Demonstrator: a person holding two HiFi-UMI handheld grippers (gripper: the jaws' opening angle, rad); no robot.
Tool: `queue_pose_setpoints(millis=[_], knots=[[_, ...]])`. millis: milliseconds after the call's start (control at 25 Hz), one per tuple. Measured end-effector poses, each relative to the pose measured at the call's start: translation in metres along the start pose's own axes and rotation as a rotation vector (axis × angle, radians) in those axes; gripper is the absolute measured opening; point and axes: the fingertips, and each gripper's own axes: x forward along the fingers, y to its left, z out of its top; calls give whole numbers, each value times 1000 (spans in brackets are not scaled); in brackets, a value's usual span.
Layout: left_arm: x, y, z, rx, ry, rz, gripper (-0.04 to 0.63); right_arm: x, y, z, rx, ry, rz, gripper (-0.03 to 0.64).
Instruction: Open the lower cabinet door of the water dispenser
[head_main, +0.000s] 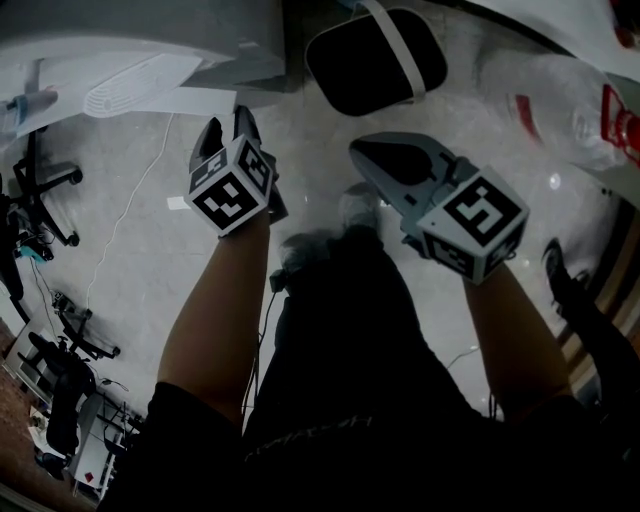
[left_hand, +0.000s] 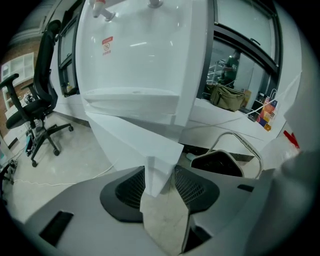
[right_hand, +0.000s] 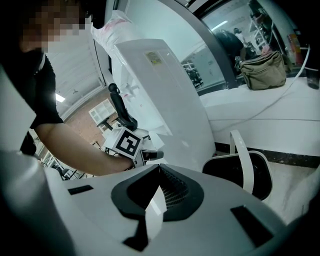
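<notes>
Presently, by count: two hand-held grippers, one in each of my hands. My left hand-held gripper (head_main: 228, 128) is pinching the free edge of the flat white lower cabinet door (left_hand: 132, 132). That edge fills the gap between its two black mesh pads. My right hand-held gripper (head_main: 368, 152) has its jaw tips pressed together with nothing between them, and it hangs above the floor beside the dispenser.

One tall white plastic water dispenser (left_hand: 145, 60) stands directly ahead of the left hand-held gripper. Two taps show at its top, a red-topped tap (left_hand: 101, 7) and a pale tap (left_hand: 156, 3). The lower cabinet door sits beneath the drip ledge and angles out from the cabinet front toward me.

One black bin with a white handle (head_main: 375, 60) stands on the floor just right of the dispenser. One large clear plastic bottle with a red label (head_main: 570, 110) lies further right. At least two black office chairs (head_main: 45, 180) stand at the left.

Surface: a pale grey polished floor (head_main: 150, 260), with one thin white cable (head_main: 128, 215) trailing across it.

Room: a long white counter (left_hand: 220, 119) runs under dark-framed windows (left_hand: 250, 42) and carries one olive fabric bag (left_hand: 227, 97). A red brick wall (left_hand: 15, 50) closes the left side.
</notes>
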Motion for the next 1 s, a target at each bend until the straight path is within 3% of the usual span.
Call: queue_pose_setpoints(millis=[1000], knots=[[-37, 39, -44, 109, 29, -50, 106, 32, 59, -11, -18, 7, -21, 14]])
